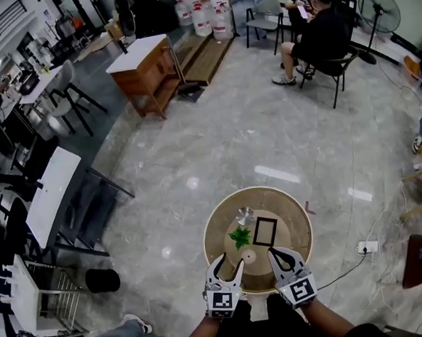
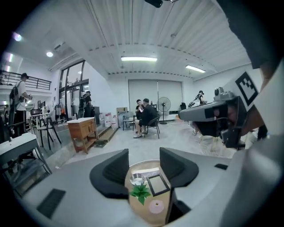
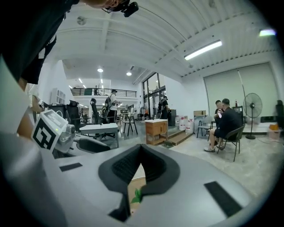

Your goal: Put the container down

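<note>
A small shiny metal container [image 1: 244,214] [image 2: 136,180] stands on the round wooden table [image 1: 214,221], at its far side. Beside it are a green plant sprig [image 1: 239,236] [image 2: 140,192] [image 3: 137,195], a black picture frame [image 1: 264,231] [image 2: 157,184] and a pale pink disc [image 1: 249,256] [image 2: 156,206]. My left gripper [image 1: 229,260] [image 2: 144,162] hovers over the table's near edge, jaws apart with nothing between them. My right gripper [image 1: 275,251] [image 3: 141,148] is next to it at the near right edge, its jaws meeting at the tips and holding nothing.
A wooden cabinet [image 1: 146,68] stands far left. People sit on chairs [image 1: 317,33] at the far right near a standing fan [image 1: 378,8]. A white folding table [image 1: 52,195] and a black cylinder [image 1: 102,280] are at my left. A power strip [image 1: 368,246] lies on the floor at right.
</note>
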Tool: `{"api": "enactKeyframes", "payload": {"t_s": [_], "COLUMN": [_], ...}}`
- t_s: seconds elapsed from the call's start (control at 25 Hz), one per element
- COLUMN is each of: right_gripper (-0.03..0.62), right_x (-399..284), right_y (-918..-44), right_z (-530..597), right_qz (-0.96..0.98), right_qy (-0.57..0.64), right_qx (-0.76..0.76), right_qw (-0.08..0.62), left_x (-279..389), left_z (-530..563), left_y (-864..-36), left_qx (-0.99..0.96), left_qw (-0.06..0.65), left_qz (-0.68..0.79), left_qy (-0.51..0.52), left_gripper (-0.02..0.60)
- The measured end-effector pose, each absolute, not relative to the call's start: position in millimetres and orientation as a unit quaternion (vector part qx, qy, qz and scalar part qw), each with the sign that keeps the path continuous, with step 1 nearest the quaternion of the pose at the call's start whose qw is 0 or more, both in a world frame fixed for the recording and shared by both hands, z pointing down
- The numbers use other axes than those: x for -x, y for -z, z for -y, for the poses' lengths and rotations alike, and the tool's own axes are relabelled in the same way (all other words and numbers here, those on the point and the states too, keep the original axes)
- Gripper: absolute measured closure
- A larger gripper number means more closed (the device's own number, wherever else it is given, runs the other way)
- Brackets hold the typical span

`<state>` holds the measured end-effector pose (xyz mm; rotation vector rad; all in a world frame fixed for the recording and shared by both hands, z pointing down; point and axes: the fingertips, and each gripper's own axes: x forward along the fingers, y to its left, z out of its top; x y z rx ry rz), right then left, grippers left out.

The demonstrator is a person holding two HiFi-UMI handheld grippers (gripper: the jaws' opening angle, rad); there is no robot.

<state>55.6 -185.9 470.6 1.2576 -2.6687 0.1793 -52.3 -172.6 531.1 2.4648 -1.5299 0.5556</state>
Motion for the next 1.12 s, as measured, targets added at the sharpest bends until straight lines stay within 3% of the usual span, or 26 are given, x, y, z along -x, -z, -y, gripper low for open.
{"api": "enactKeyframes", "payload": {"t_s": [0.08,0.32,1.12], "right_gripper": [0.594,0.594,0.595], "right_x": [-55,-57,-82], "right_y": [-459,-428,-360], "right_z": [194,190,201], "right_qz": [0.901,0.9,0.897], "right_qy": [-0.052,-0.03,0.049], "right_qx": [-0.424,-0.43,-0.436], "right_qw": [0.082,0.071,0.053], "left_x": [50,59,32], "left_z": [179,183,192], "left_y": [-514,-463,-391], "left_qx": [-0.835,-0.835,-0.849], "left_qw": [0.081,0.071,0.039], "left_qz": [0.516,0.529,0.523], "left_qy": [-0.172,-0.131,-0.054], "left_gripper": [0.394,0.588,0.588]}}
